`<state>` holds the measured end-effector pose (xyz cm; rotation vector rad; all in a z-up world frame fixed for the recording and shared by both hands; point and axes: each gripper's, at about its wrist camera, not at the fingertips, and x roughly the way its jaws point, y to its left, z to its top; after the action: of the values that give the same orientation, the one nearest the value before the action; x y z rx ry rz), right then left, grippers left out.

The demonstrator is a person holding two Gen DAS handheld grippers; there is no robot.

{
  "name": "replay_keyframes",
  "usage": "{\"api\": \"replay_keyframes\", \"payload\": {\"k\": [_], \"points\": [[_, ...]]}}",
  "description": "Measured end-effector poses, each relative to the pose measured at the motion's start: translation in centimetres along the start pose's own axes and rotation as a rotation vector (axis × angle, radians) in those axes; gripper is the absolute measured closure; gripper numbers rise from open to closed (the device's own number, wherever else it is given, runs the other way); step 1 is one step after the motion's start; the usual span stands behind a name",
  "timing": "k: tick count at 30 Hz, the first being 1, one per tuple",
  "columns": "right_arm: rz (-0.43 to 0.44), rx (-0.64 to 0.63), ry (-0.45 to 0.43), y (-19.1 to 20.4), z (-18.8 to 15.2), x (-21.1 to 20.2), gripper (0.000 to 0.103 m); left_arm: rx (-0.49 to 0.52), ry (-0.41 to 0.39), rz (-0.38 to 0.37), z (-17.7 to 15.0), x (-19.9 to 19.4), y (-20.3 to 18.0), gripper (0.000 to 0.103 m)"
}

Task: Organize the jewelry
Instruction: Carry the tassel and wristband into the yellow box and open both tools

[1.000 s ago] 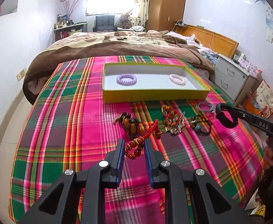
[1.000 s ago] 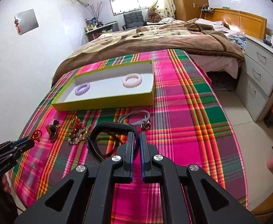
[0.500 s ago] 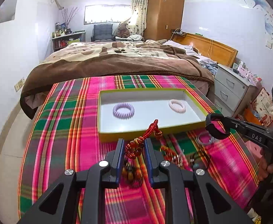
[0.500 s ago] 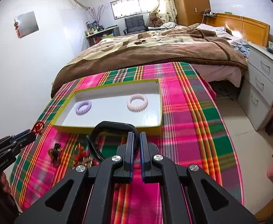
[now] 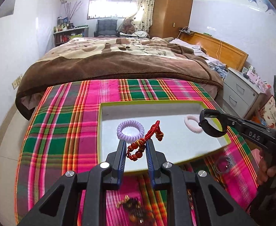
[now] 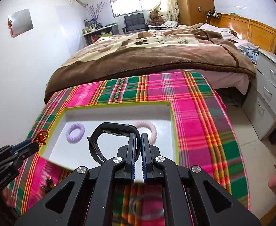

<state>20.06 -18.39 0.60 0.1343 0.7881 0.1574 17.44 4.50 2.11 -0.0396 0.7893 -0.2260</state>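
My left gripper (image 5: 135,144) is shut on a red beaded bracelet (image 5: 138,147) with a red cord and holds it above the near part of the yellow-rimmed white tray (image 5: 107,104). My right gripper (image 6: 139,138) is shut on a black watch band (image 6: 107,131), held above the same tray (image 6: 119,103). It also shows in the left wrist view (image 5: 212,125) at the tray's right end. A purple coil hair tie (image 5: 130,130) and a pink coil hair tie (image 5: 191,124) lie in the tray.
The tray sits on a pink and green plaid cloth (image 5: 66,116). Loose bead jewelry (image 5: 134,207) and a clear ring (image 5: 222,166) lie on the cloth near me. A bed with a brown blanket (image 5: 119,60) is behind, drawers (image 5: 237,94) at right.
Both grippers have moved forward from over the loose jewelry to above the tray, each still holding its item.
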Motion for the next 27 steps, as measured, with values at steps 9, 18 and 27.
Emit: {"api": "replay_keyframes", "payload": {"k": [9, 18, 27], "points": [[-0.017, -0.001, 0.053, 0.6, 1.7, 4.2, 0.098, -0.018, 0.052, 0.01, 1.1, 3.9, 1.1, 0.082], [-0.032, -0.003, 0.093, 1.1, 2.2, 6.9, 0.098, -0.007, 0.092, 0.011, 0.7, 5.7, 1.1, 0.082], [-0.034, -0.011, 0.11, 1.2, 2.1, 7.9, 0.098, -0.021, 0.121, 0.012, 0.4, 6.7, 1.3, 0.082]]}}
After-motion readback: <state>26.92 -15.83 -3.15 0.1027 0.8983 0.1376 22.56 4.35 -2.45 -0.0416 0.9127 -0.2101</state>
